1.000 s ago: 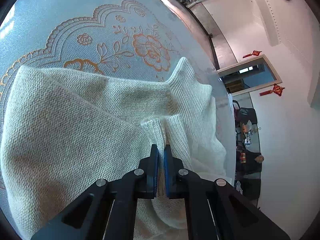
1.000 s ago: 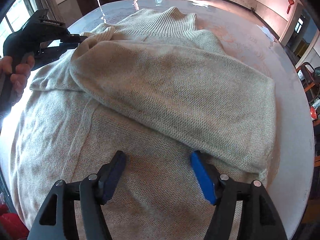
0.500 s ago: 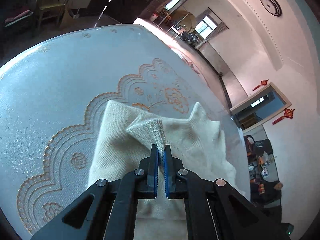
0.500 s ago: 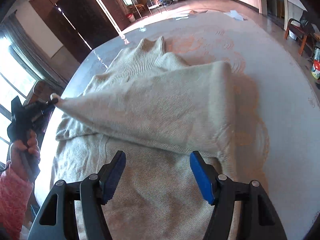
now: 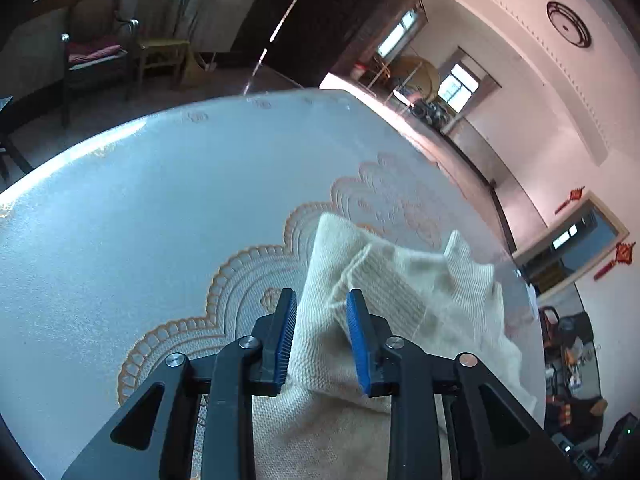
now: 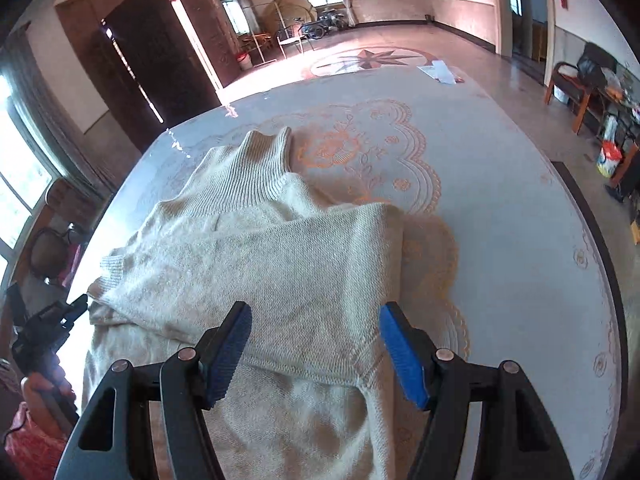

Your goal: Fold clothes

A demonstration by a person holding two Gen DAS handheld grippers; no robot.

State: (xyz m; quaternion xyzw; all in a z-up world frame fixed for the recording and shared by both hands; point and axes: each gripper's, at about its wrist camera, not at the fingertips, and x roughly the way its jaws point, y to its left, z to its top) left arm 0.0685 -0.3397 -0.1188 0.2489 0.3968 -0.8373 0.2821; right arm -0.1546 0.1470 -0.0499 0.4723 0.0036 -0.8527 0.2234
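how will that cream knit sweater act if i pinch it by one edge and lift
Probably floppy: the sweater already lies in soft folds and sags over itself. The loose knit may stretch where it is pinched. It likely won't slide freely, since the tablecloth under it looks textured, so expect it to drag and bunch.

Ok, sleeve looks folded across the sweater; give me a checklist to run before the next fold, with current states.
1. Sleeve lies across the sweater body: ok.
2. Left gripper free of the cuff: ok; its jaws are opening, pads off the knit, cuff just beyond them.
3. Right gripper empty and open: ok, hovering over the sleeve.
4. Sleeve flat: not ok, the cuff end is bunched.
5. Collar flat on the table: ok.
6. Hem position: cannot tell, out of view.
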